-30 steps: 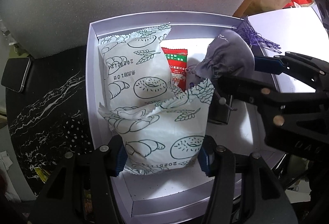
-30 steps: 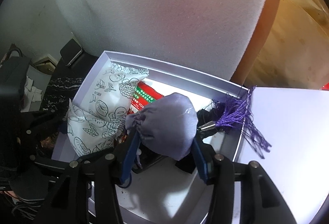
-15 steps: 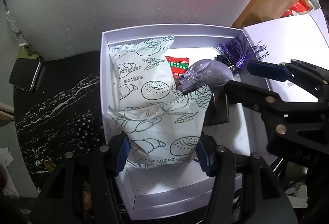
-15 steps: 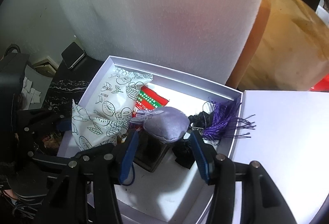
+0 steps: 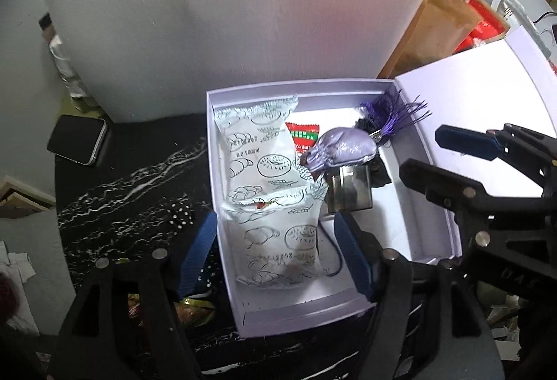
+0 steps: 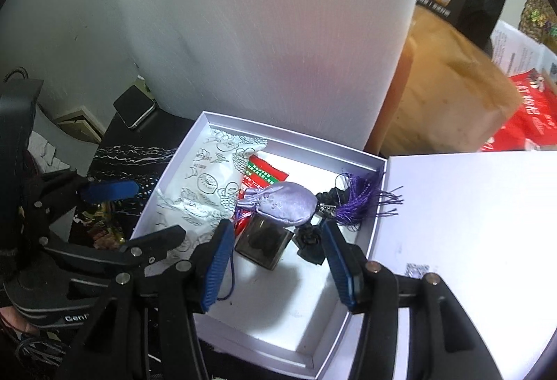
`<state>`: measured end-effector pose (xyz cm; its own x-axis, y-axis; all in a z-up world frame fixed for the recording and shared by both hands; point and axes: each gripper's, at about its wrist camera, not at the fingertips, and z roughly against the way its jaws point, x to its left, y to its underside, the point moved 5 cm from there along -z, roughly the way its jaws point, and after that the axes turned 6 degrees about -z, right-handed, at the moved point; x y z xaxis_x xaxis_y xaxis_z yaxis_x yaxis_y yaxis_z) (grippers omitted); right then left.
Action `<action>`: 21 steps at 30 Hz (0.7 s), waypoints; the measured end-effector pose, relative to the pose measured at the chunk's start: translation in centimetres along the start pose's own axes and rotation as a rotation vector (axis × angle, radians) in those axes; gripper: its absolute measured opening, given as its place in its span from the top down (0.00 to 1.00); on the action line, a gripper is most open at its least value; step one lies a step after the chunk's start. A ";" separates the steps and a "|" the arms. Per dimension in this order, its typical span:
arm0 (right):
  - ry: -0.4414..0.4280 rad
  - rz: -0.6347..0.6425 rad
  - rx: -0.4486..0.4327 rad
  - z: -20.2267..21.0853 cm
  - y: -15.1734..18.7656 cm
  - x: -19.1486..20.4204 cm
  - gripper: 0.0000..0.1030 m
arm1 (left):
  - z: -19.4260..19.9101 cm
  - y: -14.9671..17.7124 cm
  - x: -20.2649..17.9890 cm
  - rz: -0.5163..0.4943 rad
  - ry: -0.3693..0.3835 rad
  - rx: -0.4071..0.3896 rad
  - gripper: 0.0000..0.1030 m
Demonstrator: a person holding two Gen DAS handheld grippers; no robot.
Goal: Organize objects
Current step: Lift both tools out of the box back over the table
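While both my jaws hang released over the black marbled worktop (image 5: pixel 132 185), the white box (image 5: pixel 313 313) holds two bread packets (image 5: pixel 278 226), a red sachet (image 5: pixel 303 136) and a purple pouch (image 6: pixel 282 202).

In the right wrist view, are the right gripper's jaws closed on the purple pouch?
No: the right gripper stands open, its jaws apart and short of the purple pouch, which rests inside the white box.

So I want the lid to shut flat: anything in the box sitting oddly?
The purple pouch is perched on the dark metal block, not flat, and its tassel spills over the box edge.
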<state>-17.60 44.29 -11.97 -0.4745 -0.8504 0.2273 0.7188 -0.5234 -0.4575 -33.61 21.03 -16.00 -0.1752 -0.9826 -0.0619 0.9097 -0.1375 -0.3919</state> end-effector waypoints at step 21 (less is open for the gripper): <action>0.006 0.020 -0.118 9.9 2.9 3.7 0.48 | 13.4 3.6 1.1 0.013 -0.015 -0.140 0.34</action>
<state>-12.27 39.06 -3.98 -0.4639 -0.8602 0.2116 0.6636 -0.4957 -0.5602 -25.49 17.76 -5.13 -0.1575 -0.9860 -0.0541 0.8501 -0.1075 -0.5156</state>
